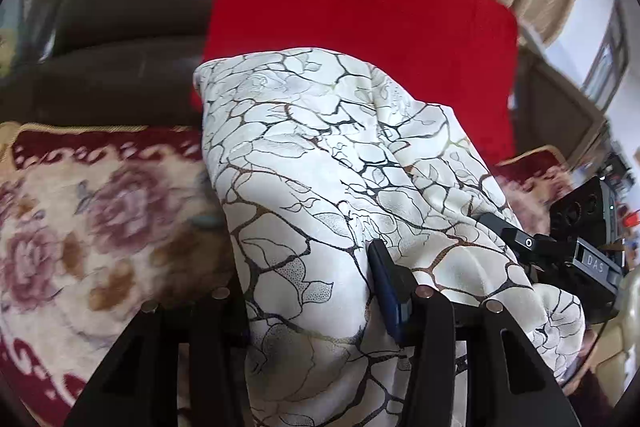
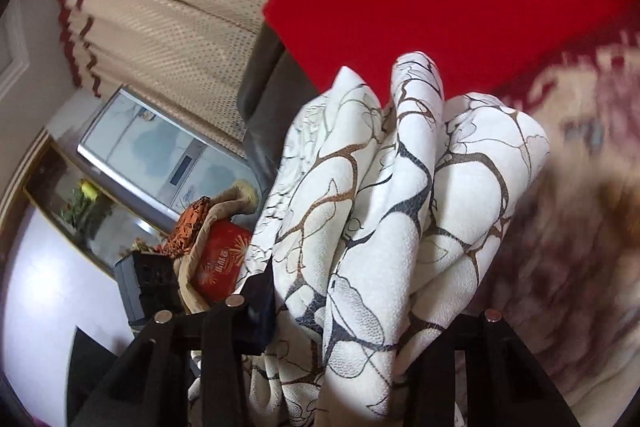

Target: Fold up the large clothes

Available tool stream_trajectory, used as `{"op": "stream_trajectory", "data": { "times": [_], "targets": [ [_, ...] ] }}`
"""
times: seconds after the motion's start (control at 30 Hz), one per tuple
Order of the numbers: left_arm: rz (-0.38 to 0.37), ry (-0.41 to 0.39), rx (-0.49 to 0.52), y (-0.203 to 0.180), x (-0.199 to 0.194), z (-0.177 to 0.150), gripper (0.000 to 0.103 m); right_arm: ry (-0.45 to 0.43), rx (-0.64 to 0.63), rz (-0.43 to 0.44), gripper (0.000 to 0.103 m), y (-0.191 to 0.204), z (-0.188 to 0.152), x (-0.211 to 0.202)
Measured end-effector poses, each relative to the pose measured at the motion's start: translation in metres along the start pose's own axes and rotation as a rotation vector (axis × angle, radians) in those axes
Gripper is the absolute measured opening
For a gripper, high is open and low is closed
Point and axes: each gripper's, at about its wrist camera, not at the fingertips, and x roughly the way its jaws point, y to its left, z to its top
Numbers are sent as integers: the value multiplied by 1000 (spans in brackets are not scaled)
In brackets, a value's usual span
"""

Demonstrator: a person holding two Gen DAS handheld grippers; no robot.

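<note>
A large white cloth with a black and brown vein-and-flower print (image 1: 320, 155) is bunched up and lifted off the sofa. In the left wrist view my left gripper (image 1: 312, 291) is shut on a thick fold of it, with the blue pad (image 1: 386, 291) pressed into the fabric and the other finger hidden behind it. The right gripper (image 1: 576, 251) shows at the right edge, holding the same cloth. In the right wrist view the cloth (image 2: 400, 187) stands in gathered folds between the fingers of my right gripper (image 2: 360, 307), which is shut on it.
A red fabric (image 1: 360, 7) lies against the dark brown sofa back (image 1: 120, 27). A floral sofa cover (image 1: 80, 227) spreads below. Beige curtains (image 2: 160, 7), a grey appliance (image 2: 160, 155) and a red box (image 2: 220, 263) among clutter stand to the left in the right wrist view.
</note>
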Motion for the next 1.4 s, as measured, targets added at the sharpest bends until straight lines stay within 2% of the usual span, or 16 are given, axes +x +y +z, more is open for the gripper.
{"op": "stream_trajectory", "data": {
  "times": [0.07, 0.1, 0.13, 0.2, 0.27, 0.43, 0.57, 0.67, 0.73, 0.8, 0.87, 0.93, 0.97, 1.0, 1.2, 1.4],
  "targets": [
    [74, 71, -2, 7, 20, -15, 58, 41, 71, -37, 44, -16, -14, 16],
    [127, 92, 8, 10, 29, -22, 70, 66, 104, -82, 44, -27, -20, 23],
    [181, 117, 18, 10, 38, -28, 71, 82, 125, -126, 44, -35, -24, 28],
    [177, 104, 33, 2, 35, -29, 71, 126, 173, -206, 49, -55, -33, 36],
    [197, 73, 71, -13, 28, -31, 74, 116, 166, -253, 58, -54, -34, 28],
    [230, 10, 88, -18, -8, -52, 74, 42, 12, -343, 60, -21, -31, -5],
    [266, -44, 78, -15, -48, -59, 74, -68, -182, -495, 60, 25, -43, -31],
    [300, -54, 93, -10, -62, -65, 74, -164, -326, -494, 60, 61, -50, -55],
    [326, -37, 116, -9, -51, -70, 74, -177, -394, -467, 59, 75, -57, -61],
    [333, -42, 120, -7, -46, -73, 74, -125, -442, -440, 54, 89, -66, -48],
    [326, -45, 134, -5, -39, -77, 75, -50, -483, -491, 35, 85, -77, -31],
    [306, 9, 124, 1, -25, -81, 76, 107, -471, -628, 35, 55, -91, 2],
    [292, 34, 105, 3, -19, -84, 76, 155, -442, -652, 35, 40, -95, 9],
    [294, 24, 97, 3, -20, -85, 76, 180, -397, -662, 35, 25, -98, 12],
    [293, -61, 111, -6, -57, -76, 76, 124, -491, -733, 39, 69, -93, -5],
    [337, -210, 109, -17, -115, -73, 81, 47, -600, -810, 39, 119, -95, -33]
  ]
}}
